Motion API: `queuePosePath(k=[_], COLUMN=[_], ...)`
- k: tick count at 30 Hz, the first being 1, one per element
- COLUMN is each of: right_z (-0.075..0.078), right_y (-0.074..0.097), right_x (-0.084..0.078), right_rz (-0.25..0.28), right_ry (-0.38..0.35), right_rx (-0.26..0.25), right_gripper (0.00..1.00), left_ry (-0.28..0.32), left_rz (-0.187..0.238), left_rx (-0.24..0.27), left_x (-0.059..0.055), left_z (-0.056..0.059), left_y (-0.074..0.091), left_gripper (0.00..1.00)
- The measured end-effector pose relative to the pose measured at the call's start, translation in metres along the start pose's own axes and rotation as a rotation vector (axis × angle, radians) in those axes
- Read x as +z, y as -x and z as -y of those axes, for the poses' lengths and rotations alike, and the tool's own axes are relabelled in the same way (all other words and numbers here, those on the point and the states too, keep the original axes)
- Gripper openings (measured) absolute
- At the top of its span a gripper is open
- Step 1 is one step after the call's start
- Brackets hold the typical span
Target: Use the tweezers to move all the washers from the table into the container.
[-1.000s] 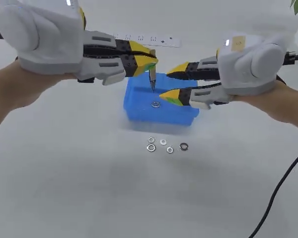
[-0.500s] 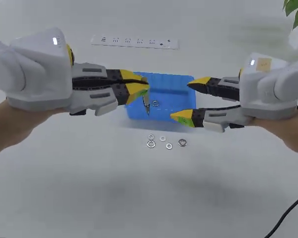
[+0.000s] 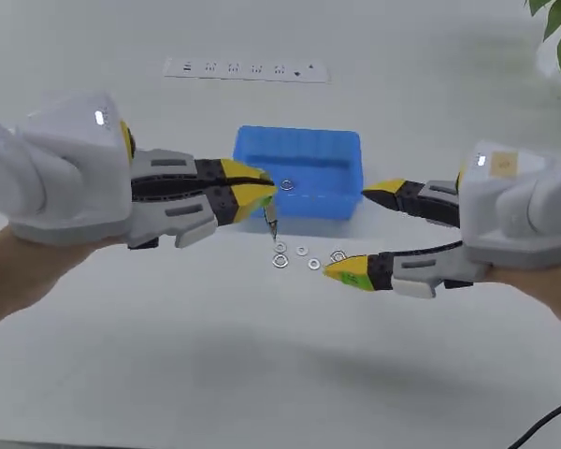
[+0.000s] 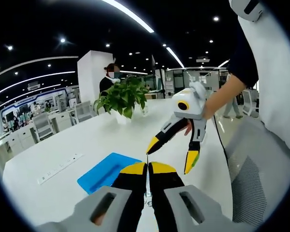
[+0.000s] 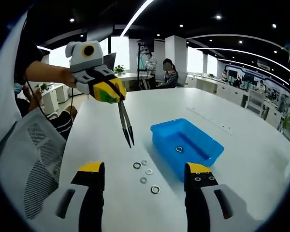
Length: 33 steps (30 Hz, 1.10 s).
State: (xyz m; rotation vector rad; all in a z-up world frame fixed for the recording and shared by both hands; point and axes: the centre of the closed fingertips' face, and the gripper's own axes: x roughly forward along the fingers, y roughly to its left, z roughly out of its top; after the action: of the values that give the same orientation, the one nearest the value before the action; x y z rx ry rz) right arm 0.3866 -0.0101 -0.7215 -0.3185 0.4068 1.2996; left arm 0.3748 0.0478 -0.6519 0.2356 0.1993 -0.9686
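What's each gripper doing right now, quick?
Left gripper: shut on the tweezers.
Right gripper: open, holding nothing.

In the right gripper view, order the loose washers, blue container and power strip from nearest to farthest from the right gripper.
1. Loose washers, just ahead, between the jaws.
2. Blue container, ahead to the right.
3. Power strip, beyond the container.
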Motion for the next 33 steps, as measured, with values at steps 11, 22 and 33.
queuePosePath(k=[11, 22, 33], right_z=[-0.01, -0.034, -0.045], right_y=[-0.003, -0.013, -0.017], right_x=[-0.028, -0.035, -0.044], right_rz=[-0.059, -0.058, -0.066], right_ry=[-0.008, -0.076, -0.106], right_rx=[0.007, 0.081, 0.12], right_gripper=[0.82, 0.97, 0.98], left_ry=[0.023, -0.002, -0.013], left_rz=[-0.01, -0.031, -0.041], left_rx=[-0.028, -0.058, -0.082], left_x=[-0.019, -0.031, -0.037], left_z=[0.01, 0.009, 0.009], left_y=[-0.01, -0.02, -0.028], left_gripper=[0.05, 0.05, 0.05])
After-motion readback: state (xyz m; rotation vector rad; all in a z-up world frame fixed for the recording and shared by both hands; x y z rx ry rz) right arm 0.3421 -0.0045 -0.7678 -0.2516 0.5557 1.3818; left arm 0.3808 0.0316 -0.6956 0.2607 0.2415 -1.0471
